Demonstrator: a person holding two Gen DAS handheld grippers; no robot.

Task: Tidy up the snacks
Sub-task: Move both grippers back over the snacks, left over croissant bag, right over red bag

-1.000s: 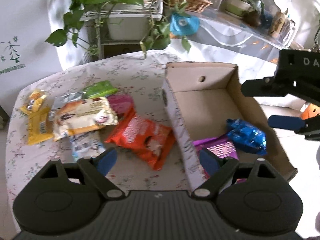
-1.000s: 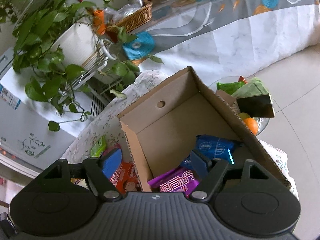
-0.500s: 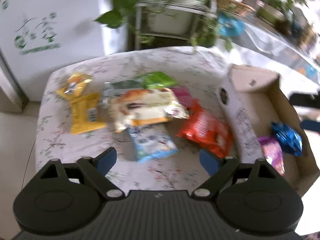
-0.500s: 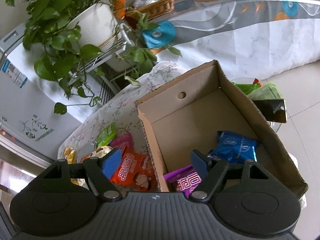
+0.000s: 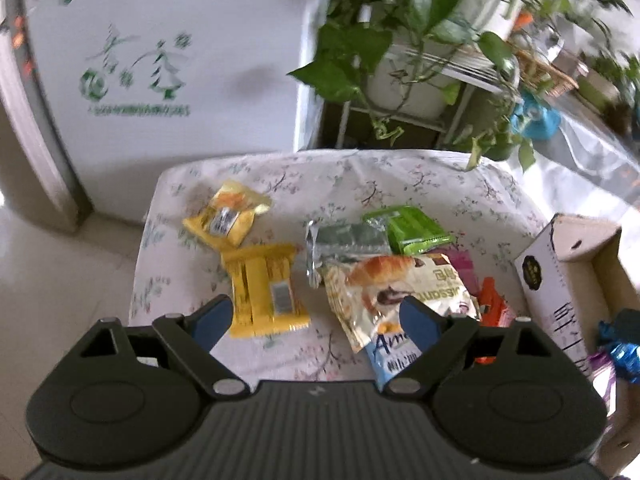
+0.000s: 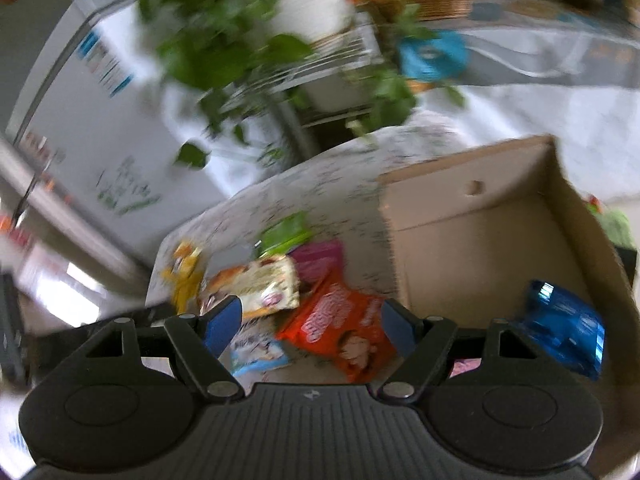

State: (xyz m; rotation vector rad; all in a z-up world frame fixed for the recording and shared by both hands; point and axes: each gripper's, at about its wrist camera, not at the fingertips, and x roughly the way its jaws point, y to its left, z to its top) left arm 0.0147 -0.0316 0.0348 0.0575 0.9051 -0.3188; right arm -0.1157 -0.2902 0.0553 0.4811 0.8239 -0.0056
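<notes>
Your left gripper hangs above the near edge of a small table with a flowered cloth, its blue-tipped jaws spread wide and holding nothing, which suits a reach for the next packet. The loose snacks lie in a cluster ahead of it: a yellow multipack just beyond the left fingertip, a smaller yellow packet behind that, a croissant bag by the right fingertip, overlapping a silver pouch and a green packet. Your right gripper is also spread and empty, poised over an orange-red packet; this view is blurred, so details are uncertain. The cardboard box sits at the table's right side, open at the top to receive snacks, and already holds a blue foil bag.
</notes>
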